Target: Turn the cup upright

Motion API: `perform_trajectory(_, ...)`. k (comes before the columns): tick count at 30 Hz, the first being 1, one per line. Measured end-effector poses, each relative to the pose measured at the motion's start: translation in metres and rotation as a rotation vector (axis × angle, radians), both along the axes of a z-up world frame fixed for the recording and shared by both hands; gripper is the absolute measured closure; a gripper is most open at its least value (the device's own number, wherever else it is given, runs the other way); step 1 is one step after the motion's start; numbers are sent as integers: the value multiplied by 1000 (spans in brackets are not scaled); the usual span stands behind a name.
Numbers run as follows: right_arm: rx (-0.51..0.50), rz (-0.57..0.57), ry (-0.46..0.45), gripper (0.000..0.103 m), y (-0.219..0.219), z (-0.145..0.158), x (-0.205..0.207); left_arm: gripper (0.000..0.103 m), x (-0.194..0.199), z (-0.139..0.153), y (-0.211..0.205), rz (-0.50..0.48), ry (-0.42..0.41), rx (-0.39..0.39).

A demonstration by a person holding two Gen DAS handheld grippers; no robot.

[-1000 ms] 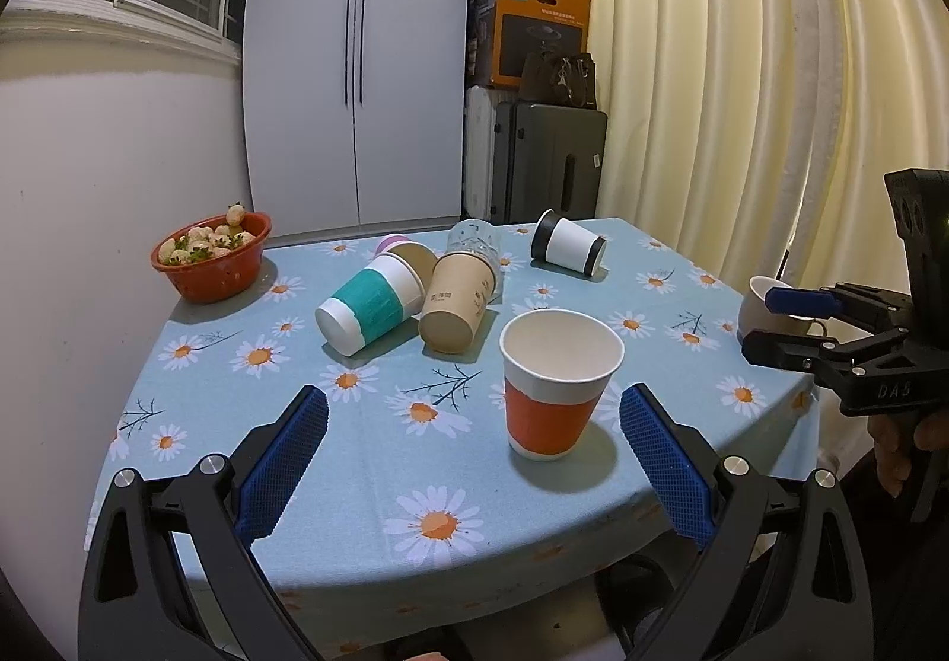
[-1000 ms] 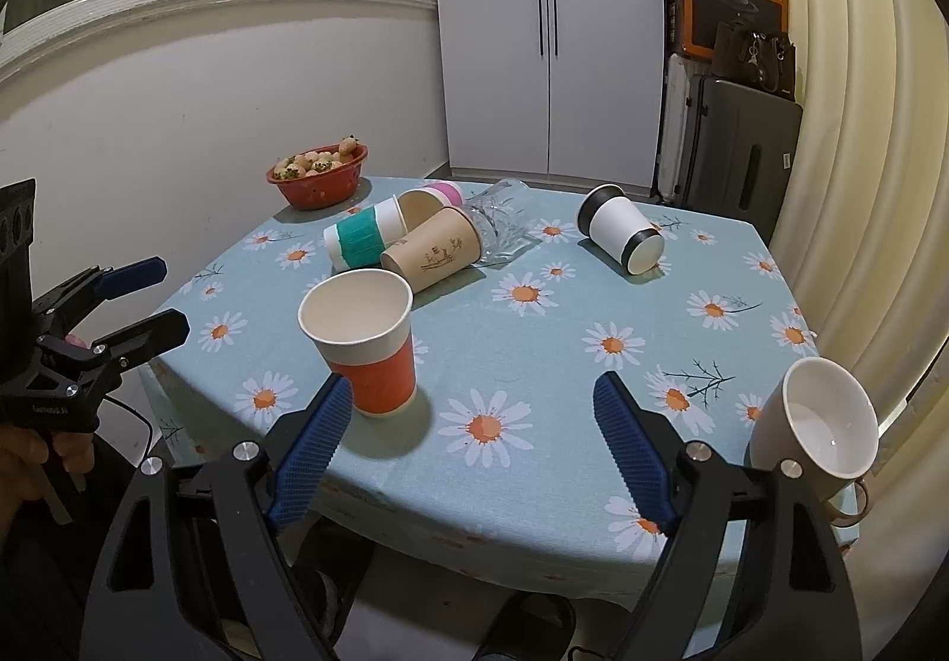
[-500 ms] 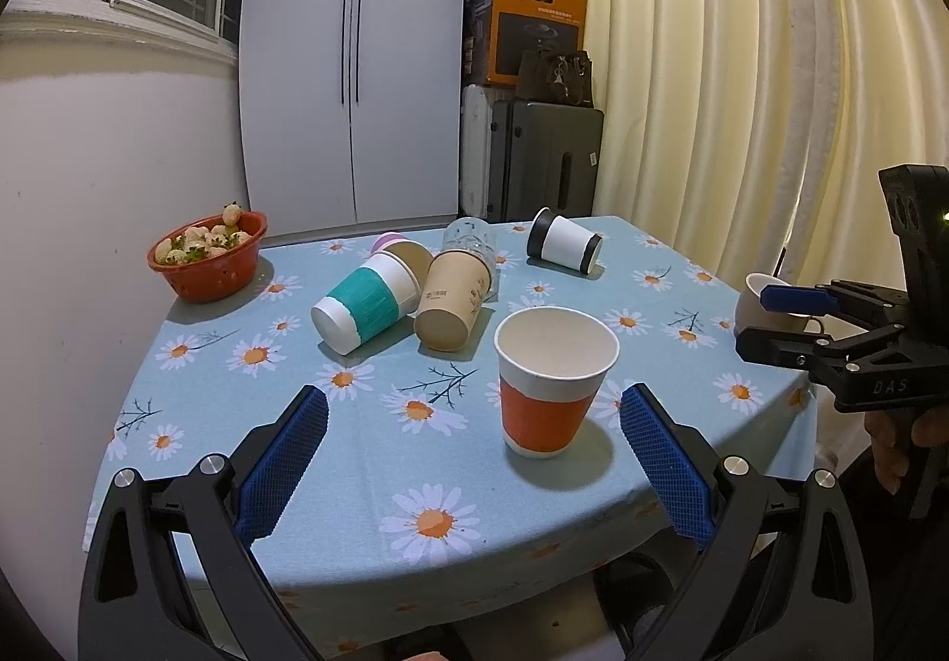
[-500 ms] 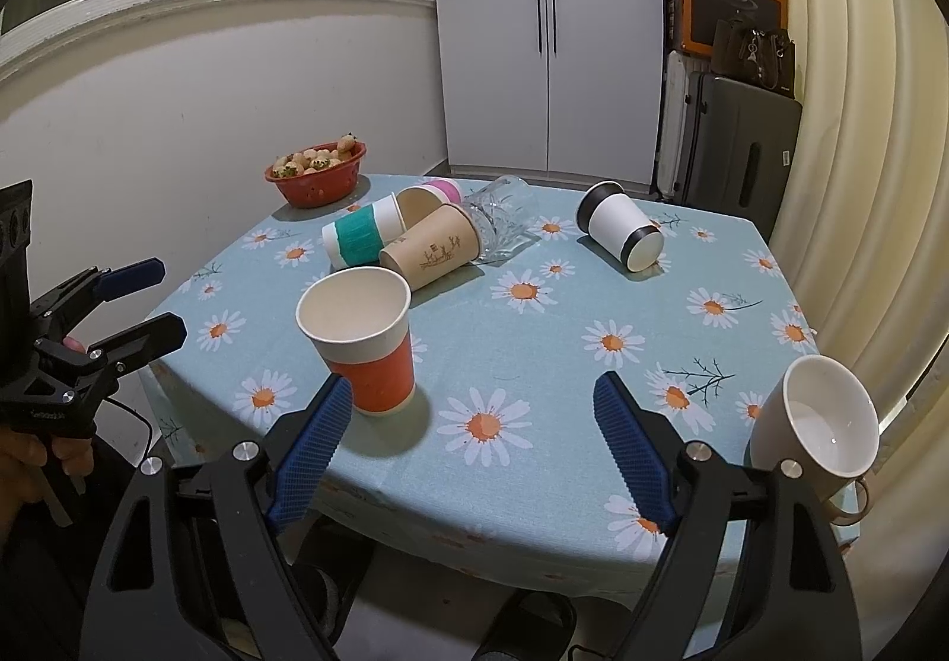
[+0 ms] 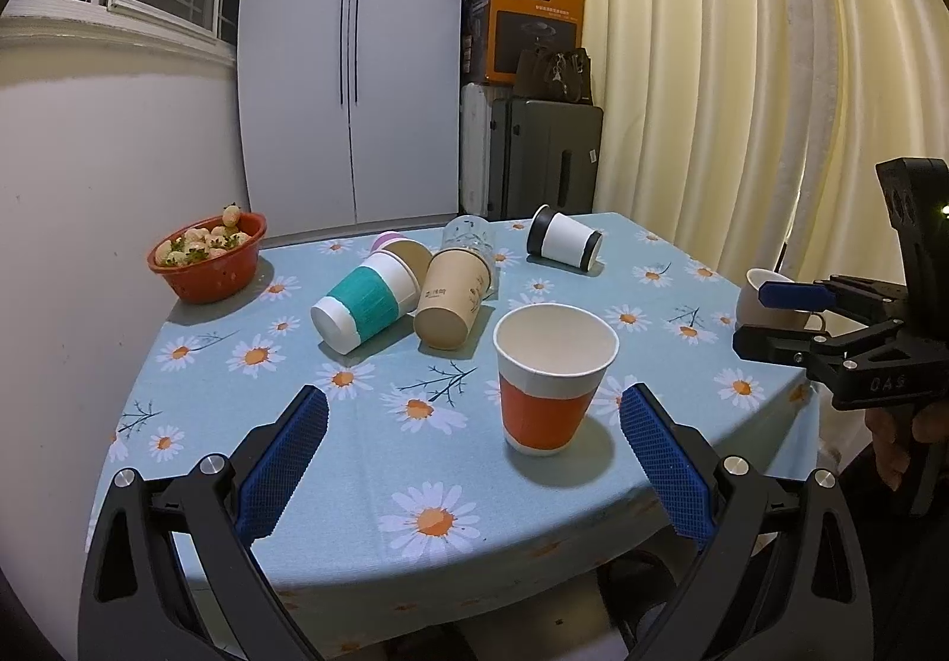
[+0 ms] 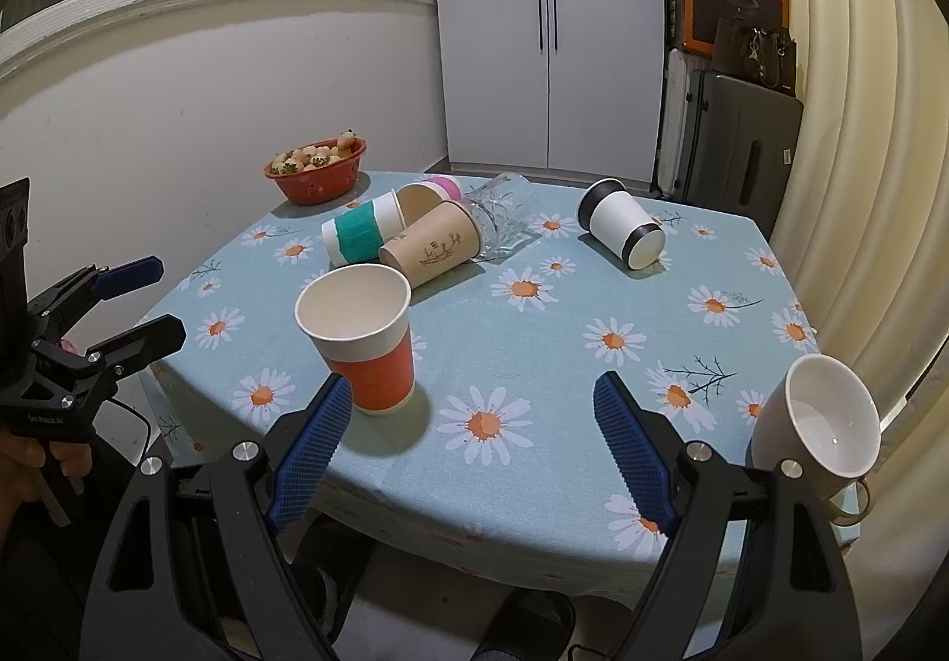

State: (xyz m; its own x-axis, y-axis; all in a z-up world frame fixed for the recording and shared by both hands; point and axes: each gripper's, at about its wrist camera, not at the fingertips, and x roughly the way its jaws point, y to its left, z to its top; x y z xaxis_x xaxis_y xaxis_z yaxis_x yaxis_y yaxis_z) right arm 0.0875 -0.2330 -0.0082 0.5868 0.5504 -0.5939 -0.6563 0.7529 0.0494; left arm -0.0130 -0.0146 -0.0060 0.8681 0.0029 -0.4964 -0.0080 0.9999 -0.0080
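An orange-and-white paper cup (image 5: 553, 377) stands upright near the table's front edge; it also shows in the right wrist view (image 6: 362, 342). Lying on their sides behind it are a teal-sleeved cup (image 5: 368, 300), a brown paper cup (image 5: 454, 299), a clear glass (image 5: 468, 240) and a black-and-white cup (image 5: 564, 245). A white mug (image 6: 815, 427) stands at the right edge. My left gripper (image 5: 471, 465) is open and empty, short of the orange cup. My right gripper (image 6: 468, 447) is open and empty, at the table's front edge.
A red bowl of strawberries (image 5: 207, 256) sits at the table's far left corner. A pink cup (image 6: 443, 185) lies behind the brown one. A daisy-print cloth covers the table (image 5: 356, 459). A white cabinet, suitcases and curtains stand behind.
Both grippers have drifted back slightly from the table; the cups have not moved and both grippers stay open.
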Motion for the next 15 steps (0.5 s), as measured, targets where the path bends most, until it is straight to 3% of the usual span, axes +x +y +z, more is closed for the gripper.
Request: perform_trajectory(15, -10, 7, -3, 20, 2, -1, -1, 7, 0, 1, 7, 29, -6, -12)
